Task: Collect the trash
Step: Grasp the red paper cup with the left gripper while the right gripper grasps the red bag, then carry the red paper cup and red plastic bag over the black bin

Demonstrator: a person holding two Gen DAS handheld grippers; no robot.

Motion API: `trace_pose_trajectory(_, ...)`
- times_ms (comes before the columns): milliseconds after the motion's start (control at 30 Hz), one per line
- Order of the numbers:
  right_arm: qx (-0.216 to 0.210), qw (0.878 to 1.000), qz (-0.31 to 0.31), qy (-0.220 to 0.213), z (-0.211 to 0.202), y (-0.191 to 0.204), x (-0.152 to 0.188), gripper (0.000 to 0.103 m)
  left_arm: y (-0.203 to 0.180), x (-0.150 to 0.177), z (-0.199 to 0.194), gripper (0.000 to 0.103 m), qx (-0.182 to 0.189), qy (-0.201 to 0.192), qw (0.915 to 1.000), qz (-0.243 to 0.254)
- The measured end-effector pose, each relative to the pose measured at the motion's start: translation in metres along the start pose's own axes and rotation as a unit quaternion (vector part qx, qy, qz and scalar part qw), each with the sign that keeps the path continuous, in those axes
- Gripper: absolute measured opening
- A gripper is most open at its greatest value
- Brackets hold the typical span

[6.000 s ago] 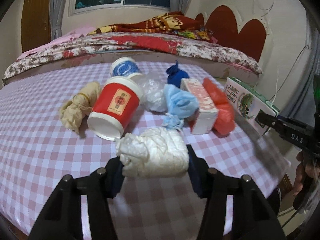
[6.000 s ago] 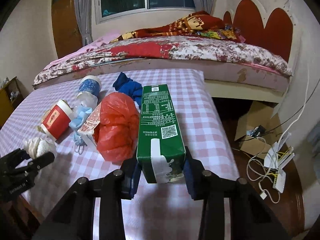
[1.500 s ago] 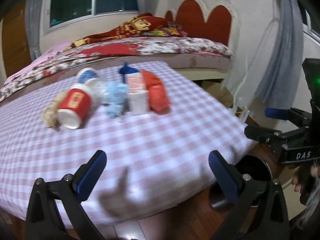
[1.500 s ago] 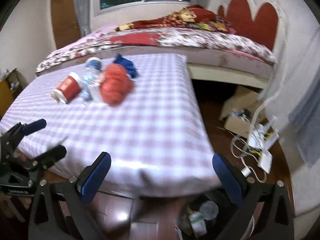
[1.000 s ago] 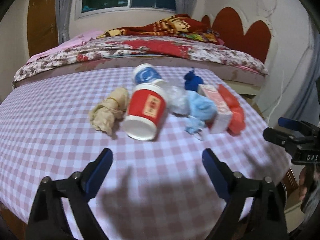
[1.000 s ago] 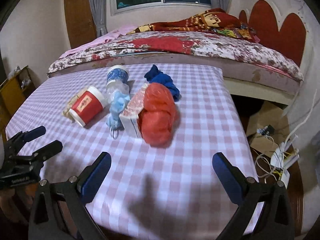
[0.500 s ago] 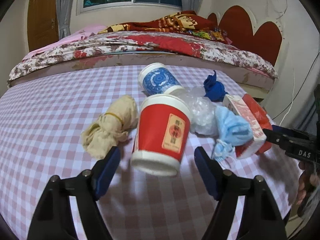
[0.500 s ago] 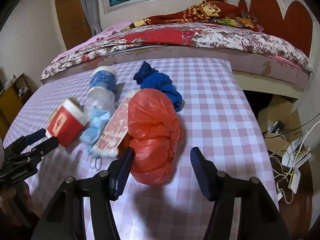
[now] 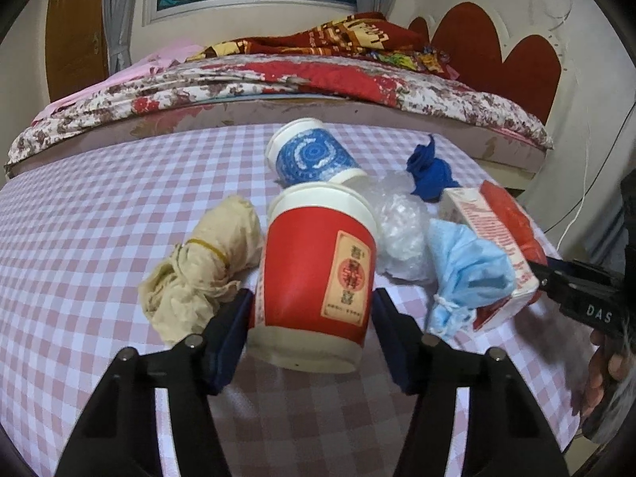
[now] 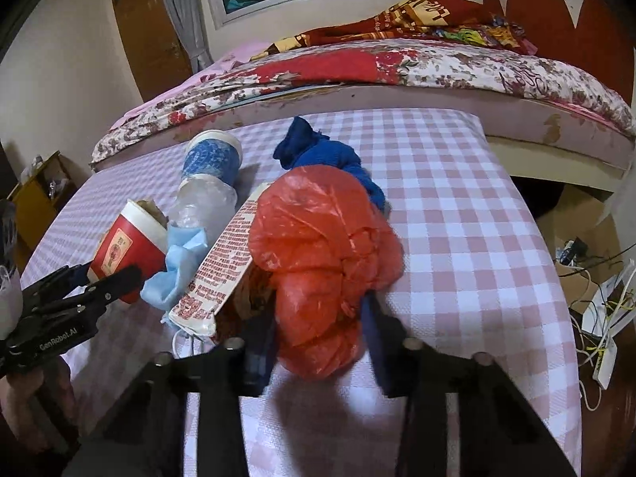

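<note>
Trash lies clustered on the checked tabletop (image 9: 99,218), toward its right edge and nearer the front than the bed side. Left gripper (image 9: 312,320) has its jaws set on either side of the red paper cup (image 9: 318,274), pads at or against the cup wall near its base; firm contact cannot be confirmed. The cup lies on its side, base toward the camera. Just beside it on the left rests a beige crumpled wad (image 9: 202,270); behind it lies a blue paper cup (image 9: 312,159), also on its side. Clear crumpled plastic (image 9: 401,230), a light blue face mask (image 9: 465,270) and a red-printed carton (image 9: 493,238) follow toward the right edge.

Right gripper (image 10: 318,338) straddles the red plastic bag (image 10: 322,262), pads close at both flanks of the bag. A dark blue cloth (image 10: 322,155) lies behind the bag, touching it.
</note>
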State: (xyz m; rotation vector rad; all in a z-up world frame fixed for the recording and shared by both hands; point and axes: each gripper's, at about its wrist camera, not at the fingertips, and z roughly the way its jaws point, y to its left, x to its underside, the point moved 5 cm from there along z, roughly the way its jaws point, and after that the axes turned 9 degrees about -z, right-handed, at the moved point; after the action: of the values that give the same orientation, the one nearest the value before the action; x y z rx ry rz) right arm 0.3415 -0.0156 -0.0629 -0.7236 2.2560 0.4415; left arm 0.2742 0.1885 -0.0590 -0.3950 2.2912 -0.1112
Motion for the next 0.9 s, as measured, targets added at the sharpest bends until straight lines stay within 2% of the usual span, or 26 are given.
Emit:
trace_pose_trajectory(300, 0.024, 0.999, -0.001, -0.025, -0.037, -0.015, 0.000, 0.032, -0.011, 0.006, -0.027, 0.060, 0.008, -0.024, 0.9997, -0.003)
trace_pose_trajectory(567, 0.046, 0.999, -0.007, -0.023, -0.075, -0.029, 0.017, 0.032, -0.027, 0.019, -0.056, 0.060, 0.022, -0.035, 0.9991, -0.006)
trace_pose_trajectory(900, 0.078, 0.997, -0.009, -0.027, -0.127, -0.044, 0.048, 0.032, -0.076, 0.039, -0.080, 0.060, 0.056, -0.036, 0.9973, 0.031)
